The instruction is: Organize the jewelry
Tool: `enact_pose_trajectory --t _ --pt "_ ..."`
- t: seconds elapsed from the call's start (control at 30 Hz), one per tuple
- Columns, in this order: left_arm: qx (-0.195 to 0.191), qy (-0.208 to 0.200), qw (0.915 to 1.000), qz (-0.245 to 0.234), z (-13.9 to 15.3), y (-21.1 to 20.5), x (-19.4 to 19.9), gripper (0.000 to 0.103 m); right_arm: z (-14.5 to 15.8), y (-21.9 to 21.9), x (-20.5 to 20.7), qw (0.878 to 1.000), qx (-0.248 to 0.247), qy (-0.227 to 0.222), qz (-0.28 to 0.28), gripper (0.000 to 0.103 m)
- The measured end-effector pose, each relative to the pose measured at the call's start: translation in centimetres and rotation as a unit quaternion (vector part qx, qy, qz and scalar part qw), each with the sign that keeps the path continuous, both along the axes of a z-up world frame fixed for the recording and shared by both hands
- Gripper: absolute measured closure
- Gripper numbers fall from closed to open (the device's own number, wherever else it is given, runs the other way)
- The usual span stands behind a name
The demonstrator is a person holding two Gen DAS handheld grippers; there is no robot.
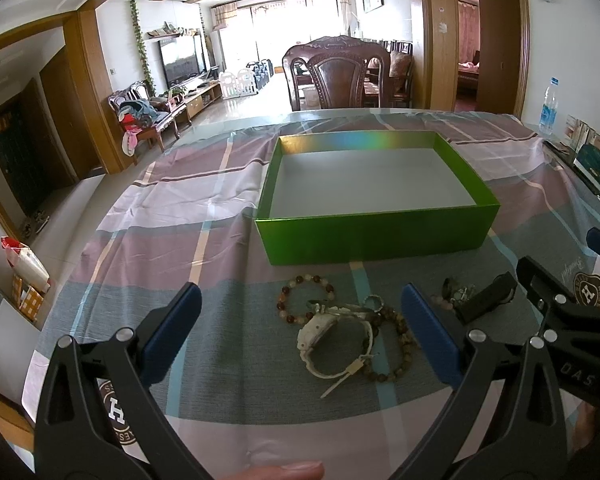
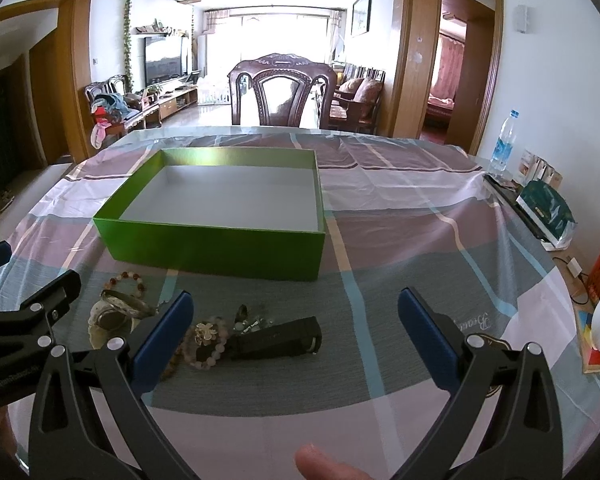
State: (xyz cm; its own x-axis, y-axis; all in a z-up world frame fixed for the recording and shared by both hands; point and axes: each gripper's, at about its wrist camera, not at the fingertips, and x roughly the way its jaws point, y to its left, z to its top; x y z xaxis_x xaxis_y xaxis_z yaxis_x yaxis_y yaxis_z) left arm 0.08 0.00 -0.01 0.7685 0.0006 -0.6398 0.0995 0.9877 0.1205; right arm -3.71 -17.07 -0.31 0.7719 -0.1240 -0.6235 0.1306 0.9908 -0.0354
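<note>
Both grippers hover over the tablecloth (image 1: 204, 208), jaws spread wide and holding nothing: the left gripper (image 1: 300, 332) above a white watch (image 1: 332, 340) and beaded bracelets (image 1: 306, 296), the right gripper (image 2: 296, 336) just beside a black strap (image 2: 284, 336) and pink bracelet (image 2: 206, 346). Farther back stands the open green box (image 1: 376, 232), then a wooden chair (image 2: 282, 94).

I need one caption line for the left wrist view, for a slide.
Open left gripper above a white watch and bead bracelets, before an empty green box.
</note>
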Motion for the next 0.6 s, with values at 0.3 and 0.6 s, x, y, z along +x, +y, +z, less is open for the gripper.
enact_pose_trajectory --t 0.3,0.6 --pt "0.0 0.0 1.0 0.0 0.01 -0.01 0.0 0.004 0.12 -0.23 -0.05 1.0 0.0 0.0 0.003 0.003" --pt "0.0 0.002 1.0 0.0 0.0 0.01 0.06 0.004 -0.01 -0.11 0.04 1.0 -0.002 -0.001 0.009 0.003"
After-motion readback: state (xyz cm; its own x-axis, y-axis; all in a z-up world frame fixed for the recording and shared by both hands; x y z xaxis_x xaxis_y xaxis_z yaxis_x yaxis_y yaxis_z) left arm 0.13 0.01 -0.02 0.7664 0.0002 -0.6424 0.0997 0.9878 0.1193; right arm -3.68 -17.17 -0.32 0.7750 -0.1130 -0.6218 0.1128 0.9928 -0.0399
